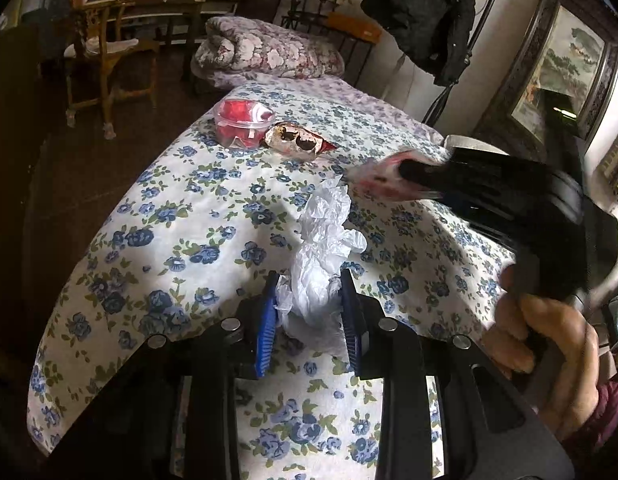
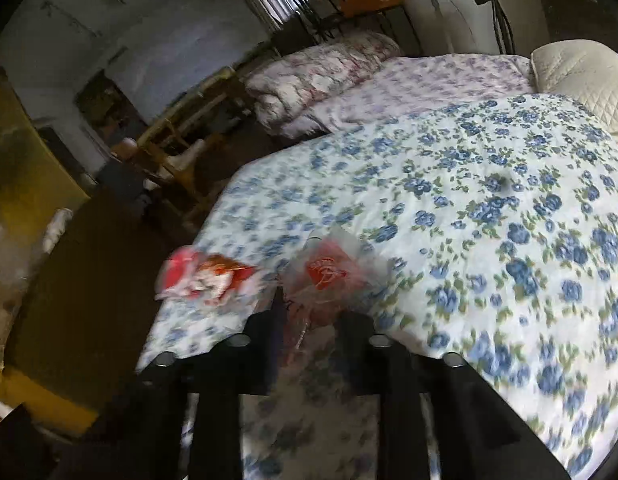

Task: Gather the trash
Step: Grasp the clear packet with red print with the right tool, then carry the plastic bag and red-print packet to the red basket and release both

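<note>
Left wrist view shows the left gripper [image 1: 309, 304] pinching a white bag [image 1: 323, 248] upright over the bed [image 1: 169, 216], likely as the trash sack, while the right gripper [image 1: 405, 178] clamps a red wrapper [image 1: 379, 178] nearby.

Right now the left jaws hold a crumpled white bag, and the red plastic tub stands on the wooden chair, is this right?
Not quite. The left wrist view shows the red plastic tub on the flowered bedspread, not the chair. The left jaws do hold the crumpled white bag.
</note>
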Demonstrator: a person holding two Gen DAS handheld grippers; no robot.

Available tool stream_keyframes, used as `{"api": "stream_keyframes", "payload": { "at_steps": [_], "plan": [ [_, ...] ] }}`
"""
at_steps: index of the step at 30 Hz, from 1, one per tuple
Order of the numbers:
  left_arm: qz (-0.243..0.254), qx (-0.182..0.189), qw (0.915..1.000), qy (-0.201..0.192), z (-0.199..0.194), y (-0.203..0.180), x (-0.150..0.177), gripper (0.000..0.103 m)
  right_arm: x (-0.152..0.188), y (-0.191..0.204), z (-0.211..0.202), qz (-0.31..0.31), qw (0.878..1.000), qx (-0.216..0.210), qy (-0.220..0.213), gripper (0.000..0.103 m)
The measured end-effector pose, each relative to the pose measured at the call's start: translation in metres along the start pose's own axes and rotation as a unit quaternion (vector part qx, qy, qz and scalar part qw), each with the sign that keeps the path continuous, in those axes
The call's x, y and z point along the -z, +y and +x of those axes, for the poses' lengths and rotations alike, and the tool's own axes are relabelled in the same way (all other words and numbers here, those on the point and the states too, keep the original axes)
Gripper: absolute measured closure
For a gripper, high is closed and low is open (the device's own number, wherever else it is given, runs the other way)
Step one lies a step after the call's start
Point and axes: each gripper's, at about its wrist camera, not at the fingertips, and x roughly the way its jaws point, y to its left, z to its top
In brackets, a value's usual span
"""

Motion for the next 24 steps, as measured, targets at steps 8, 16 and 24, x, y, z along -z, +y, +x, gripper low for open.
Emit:
{"api": "stream_keyframes", "payload": {
  "at_steps": [8, 16, 24],
  "plan": [
    [0.016, 0.008, 0.9993, -0.034, -0.020, -0.005, 0.005, 0.073, 0.030, -0.005, -0.105, -0.022, 0.999, 0.007, -0.040, 0.081],
    [0.010, 0.018, 0.9980, -0.060, -0.054, -0.008, 0.022, 0.073, 0.073, -0.022, -0.184, -0.039, 0.997, 0.031, -0.050, 0.080],
    [0.013, 0.035, 0.9966, -0.073, -0.097, -0.020, 0.026, 0.073, 0.100, -0.024, -0.244, -0.051, 0.996, 0.038, -0.060, 0.080]
  ]
}}
